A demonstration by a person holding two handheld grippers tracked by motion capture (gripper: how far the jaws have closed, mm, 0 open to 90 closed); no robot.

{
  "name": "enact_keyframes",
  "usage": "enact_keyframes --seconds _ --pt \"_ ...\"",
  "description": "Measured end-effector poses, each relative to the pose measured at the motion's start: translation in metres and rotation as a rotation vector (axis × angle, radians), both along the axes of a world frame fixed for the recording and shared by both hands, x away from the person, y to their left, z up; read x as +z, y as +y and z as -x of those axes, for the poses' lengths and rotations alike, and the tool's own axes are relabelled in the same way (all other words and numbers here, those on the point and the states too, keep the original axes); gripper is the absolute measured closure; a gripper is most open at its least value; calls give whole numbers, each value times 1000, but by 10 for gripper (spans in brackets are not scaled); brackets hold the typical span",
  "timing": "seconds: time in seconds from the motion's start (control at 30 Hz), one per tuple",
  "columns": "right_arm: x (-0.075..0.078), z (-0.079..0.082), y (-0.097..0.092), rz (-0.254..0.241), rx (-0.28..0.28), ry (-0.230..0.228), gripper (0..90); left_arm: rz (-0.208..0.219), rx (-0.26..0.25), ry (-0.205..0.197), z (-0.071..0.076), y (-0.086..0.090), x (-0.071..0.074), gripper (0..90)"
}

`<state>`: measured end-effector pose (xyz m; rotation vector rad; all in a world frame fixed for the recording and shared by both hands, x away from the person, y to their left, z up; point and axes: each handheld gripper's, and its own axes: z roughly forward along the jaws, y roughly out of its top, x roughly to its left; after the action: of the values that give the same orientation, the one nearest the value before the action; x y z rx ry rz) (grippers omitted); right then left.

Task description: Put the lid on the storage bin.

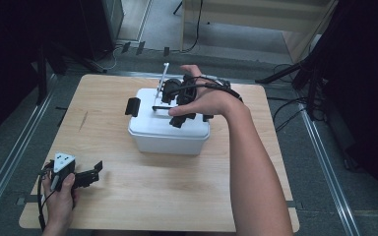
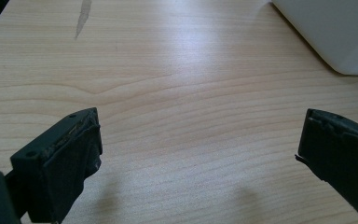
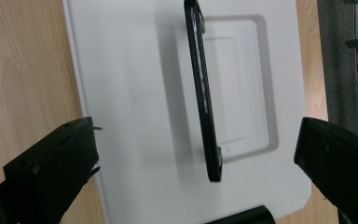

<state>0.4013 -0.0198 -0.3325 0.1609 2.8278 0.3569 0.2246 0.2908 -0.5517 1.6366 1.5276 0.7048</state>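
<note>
- The right claw (image 3: 200,154) stands wide over the white box (image 1: 170,129), its black handle (image 3: 204,93) raised between the jaws, untouched.
- Judged best: centre on the handle before closing.
- The left claw (image 2: 198,154) rests wide, empty, over the tabletop (image 2: 177,70).

Bare forearms; black claws (image 1: 89,173), grey three-cornered plate (image 1: 63,161).

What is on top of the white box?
A white lid with a black handle standing upright, and the open right gripper above it. The shut lid hides whatever is inside the box.

Light falls from above onto the pale desk (image 1: 142,196); surroundings stay dark. Soft glare whitens the box lid (image 3: 135,84); close gripper views blur slightly.
</note>
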Motion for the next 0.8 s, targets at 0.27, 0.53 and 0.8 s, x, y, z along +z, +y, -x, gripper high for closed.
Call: enact_keyframes --seconds 0.27,0.53,0.8 --pt "2 5 -25 -24 -50 17 0 -1 2 0 0 0 0 2" --pt "3 11 -54 -39 -97 15 0 -4 -3 0 0 0 0 2" --pt "0 14 -74 -51 -128 13 0 -5 -2 0 0 0 0 2"
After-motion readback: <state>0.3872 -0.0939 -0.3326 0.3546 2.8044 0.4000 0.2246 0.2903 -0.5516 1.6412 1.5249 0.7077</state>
